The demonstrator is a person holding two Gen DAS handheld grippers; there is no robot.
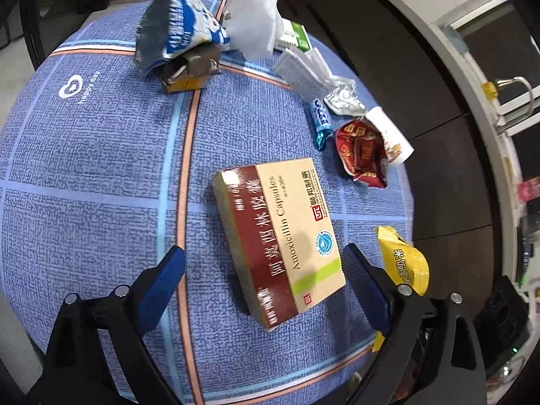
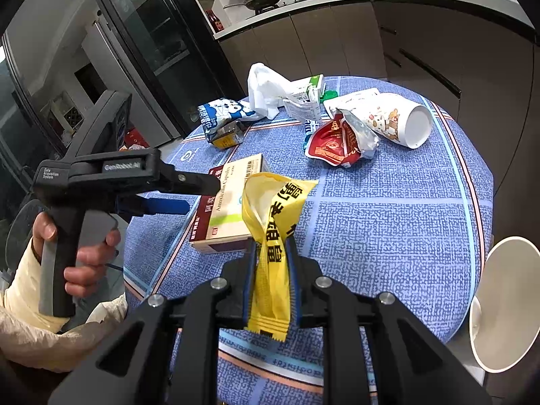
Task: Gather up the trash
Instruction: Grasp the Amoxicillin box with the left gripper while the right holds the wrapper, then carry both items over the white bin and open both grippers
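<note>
Already the right gripper (image 2: 271, 253) pinches the yellow wrapper (image 2: 273, 236), held up off the blue tablecloth (image 2: 388, 222) just right of the medicine box (image 1: 278, 236). Meanwhile the left gripper (image 1: 266, 270) hovers spread wide, one finger on each side of that box, not touching it. Picking up seems under way; next, likely, the left lowers and squeezes across the box's narrow width.

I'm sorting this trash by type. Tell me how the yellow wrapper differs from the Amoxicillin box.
The yellow wrapper is soft, crumpled film; the Amoxicillin box is rigid, flat-sided cardboard. The wrapper is pinched in the shut right gripper; the box lies flat on the blue tablecloth, between the open left gripper's fingers, ungrasped. Both carry printed Chinese text.
</note>
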